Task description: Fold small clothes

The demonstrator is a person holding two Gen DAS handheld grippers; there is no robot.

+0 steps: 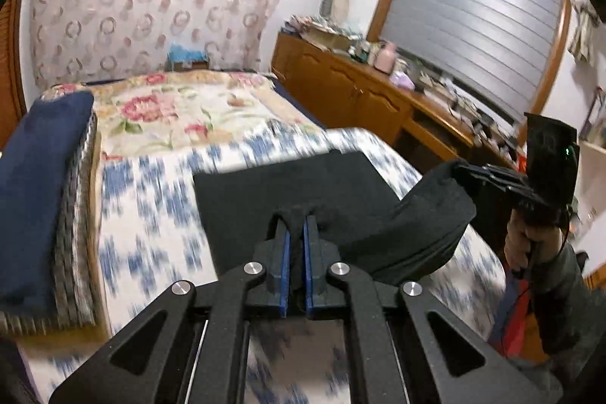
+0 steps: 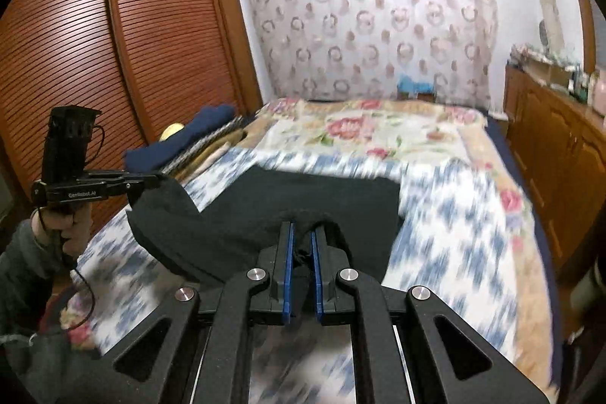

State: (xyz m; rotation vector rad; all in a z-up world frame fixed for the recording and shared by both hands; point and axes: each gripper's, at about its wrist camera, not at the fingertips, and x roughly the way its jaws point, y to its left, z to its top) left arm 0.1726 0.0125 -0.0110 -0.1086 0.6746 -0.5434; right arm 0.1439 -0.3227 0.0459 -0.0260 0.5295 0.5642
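At the far left of the left wrist view, a stack of folded clothes topped by a dark navy piece (image 1: 41, 192) lies along the edge of the bed with the blue-and-white patterned sheet (image 1: 151, 226). To its right, the black, soft knit garment (image 1: 288, 180) lies partly flat on that sheet, its far edge straight and its near edge lifted. The left tongs (image 1: 297, 218) are pressed together on a bunch of the garment's near edge, the cloth pinched between the blue pads. Further right, a raised fold of the same garment runs up to the right tongs (image 1: 460, 171), which pinch its other near corner above the bed, held in the person's right hand (image 1: 530, 245).

In the right wrist view, the left tongs (image 2: 161, 181) appear at the left, holding the lifted corner in front of the reddish-brown slatted wooden wardrobe (image 2: 94, 44). In the middle, the right tongs (image 2: 302, 233) are closed on the black cloth (image 2: 303, 195). To the right, the wooden cabinets (image 2: 560, 154) run along the bed.
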